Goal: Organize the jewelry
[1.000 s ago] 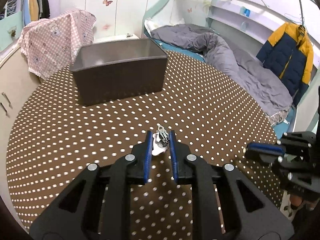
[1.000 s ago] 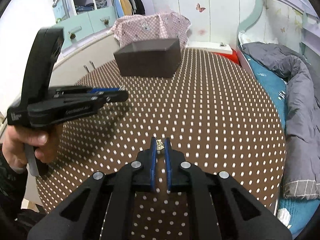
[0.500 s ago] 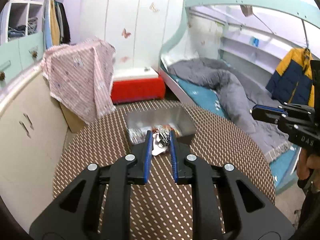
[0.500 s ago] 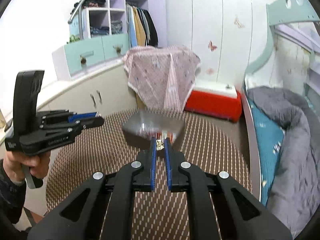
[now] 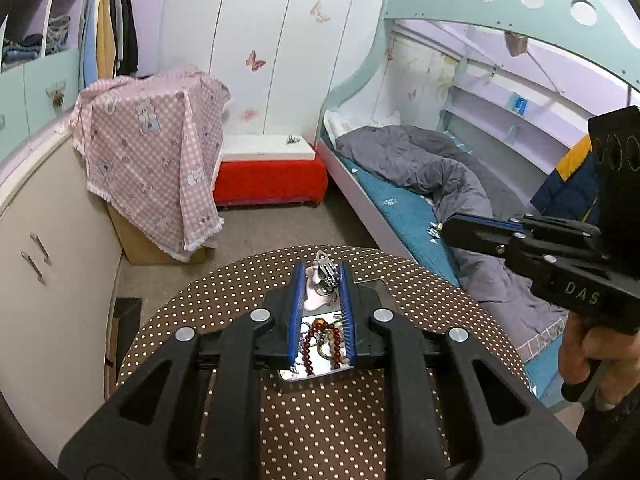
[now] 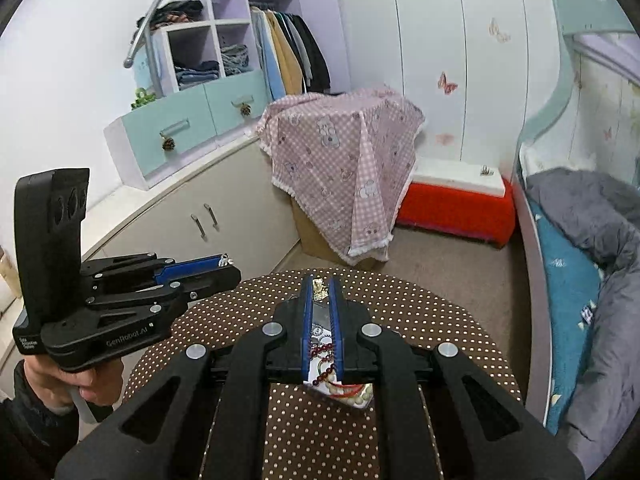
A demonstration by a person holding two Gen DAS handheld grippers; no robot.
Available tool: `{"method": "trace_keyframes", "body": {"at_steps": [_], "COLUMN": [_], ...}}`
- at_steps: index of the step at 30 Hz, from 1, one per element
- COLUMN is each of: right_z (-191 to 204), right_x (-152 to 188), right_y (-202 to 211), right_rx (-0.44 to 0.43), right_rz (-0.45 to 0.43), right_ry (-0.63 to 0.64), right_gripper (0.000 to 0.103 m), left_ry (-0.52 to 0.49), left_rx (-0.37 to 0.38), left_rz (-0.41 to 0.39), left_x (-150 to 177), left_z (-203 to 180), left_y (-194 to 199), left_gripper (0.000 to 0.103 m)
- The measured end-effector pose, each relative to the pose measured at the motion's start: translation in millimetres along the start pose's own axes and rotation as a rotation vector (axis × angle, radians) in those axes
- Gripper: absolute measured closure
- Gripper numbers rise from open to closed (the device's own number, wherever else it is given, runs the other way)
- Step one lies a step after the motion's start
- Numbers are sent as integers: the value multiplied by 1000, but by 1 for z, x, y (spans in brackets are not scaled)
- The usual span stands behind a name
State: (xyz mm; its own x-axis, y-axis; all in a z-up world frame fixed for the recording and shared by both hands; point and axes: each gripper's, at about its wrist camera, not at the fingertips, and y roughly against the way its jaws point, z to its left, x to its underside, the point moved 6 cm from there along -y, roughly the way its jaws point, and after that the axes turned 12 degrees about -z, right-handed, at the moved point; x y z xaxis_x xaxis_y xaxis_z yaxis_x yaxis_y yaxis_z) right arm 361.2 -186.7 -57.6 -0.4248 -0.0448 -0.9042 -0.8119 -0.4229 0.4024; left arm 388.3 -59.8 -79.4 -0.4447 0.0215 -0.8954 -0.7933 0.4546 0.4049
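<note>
My left gripper (image 5: 321, 271) is shut on a silver and pale pink jewelry piece (image 5: 324, 282), held high above the open jewelry box (image 5: 316, 372). Red and green bead bracelets (image 5: 320, 340) lie inside the box. My right gripper (image 6: 320, 286) is shut on a small gold jewelry piece (image 6: 319, 285), also high over the box (image 6: 340, 394), where bead bracelets (image 6: 326, 360) show between the fingers. Each gripper shows in the other's view: the right one (image 5: 444, 229) at the right, the left one (image 6: 226, 262) at the left.
The box stands on a round table with a brown polka-dot cloth (image 5: 240, 292). Cream cabinets (image 5: 48, 260) stand to the left, a box draped in pink cloth (image 5: 156, 160) and a red ottoman (image 5: 268, 178) behind, a bed with a grey duvet (image 5: 432, 168) to the right.
Both grippers have risen from table level to high above the box and now look down into it. Each still holds its piece.
</note>
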Motion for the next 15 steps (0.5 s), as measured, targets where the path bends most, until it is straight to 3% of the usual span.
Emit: {"method": "trace_keyframes", "body": {"at_steps": [9,10,12,14,15], "right_z": [-28,-33,-40,-45,-47], "right_x": [24,27,31,31,31], "right_y": [-51,-55,-56,-53,-49], "right_rx": [18,38,58,77,90], "right_rz": [113,120,122,109,91], "right_ry": [-85,-96,-129,-154,-161], "right_gripper": [95,88,68,36,31], "left_ry": [14,10,14,40,43], "left_rx": [-14,-29,-64,-77,-81], "left_rz": [68,80,81,44,46], "left_x": [12,12,13,11,11], "left_z": [8,10,17,22,23], "left_y": [-35,-37,-37,-28,-26], "left_gripper": [84,79,24,23,23]}}
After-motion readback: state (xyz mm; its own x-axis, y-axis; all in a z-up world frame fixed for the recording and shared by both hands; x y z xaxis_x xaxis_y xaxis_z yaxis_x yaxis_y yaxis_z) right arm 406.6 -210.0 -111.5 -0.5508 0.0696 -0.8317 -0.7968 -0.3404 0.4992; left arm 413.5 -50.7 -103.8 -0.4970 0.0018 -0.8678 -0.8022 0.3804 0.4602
